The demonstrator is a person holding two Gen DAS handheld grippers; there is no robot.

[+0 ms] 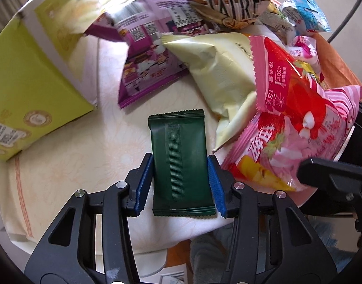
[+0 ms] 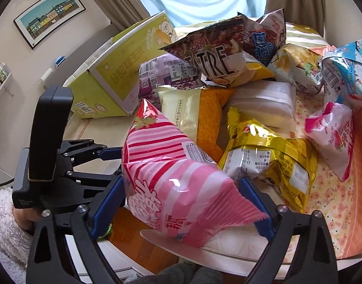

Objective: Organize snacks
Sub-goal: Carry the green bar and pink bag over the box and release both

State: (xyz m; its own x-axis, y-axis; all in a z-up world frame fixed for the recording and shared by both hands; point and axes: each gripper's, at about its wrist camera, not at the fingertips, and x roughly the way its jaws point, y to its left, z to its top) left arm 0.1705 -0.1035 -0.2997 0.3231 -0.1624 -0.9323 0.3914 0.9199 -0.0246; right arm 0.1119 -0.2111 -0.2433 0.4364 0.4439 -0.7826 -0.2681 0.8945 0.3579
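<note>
A dark green sachet [image 1: 181,156] lies flat on the pale tablecloth [image 1: 86,153]. My left gripper [image 1: 179,159] is shut on it, one blue pad against each long side. A pink striped strawberry snack bag [image 2: 166,165] sits between the fingers of my right gripper [image 2: 181,184]. Both blue pads touch its sides, and its crimped end overlaps the right pad. In the left wrist view the same pink bag [image 1: 287,127] rests on a pale yellow bag [image 1: 218,71], just right of the sachet.
A lime-green carton [image 1: 34,82] lies on its side at the left. A heap of snack bags fills the back and right: a purple one [image 1: 152,59], a "TATRE" bag [image 2: 211,56], a gold one [image 2: 270,161]. The table's near edge [image 2: 204,250] is close below my grippers.
</note>
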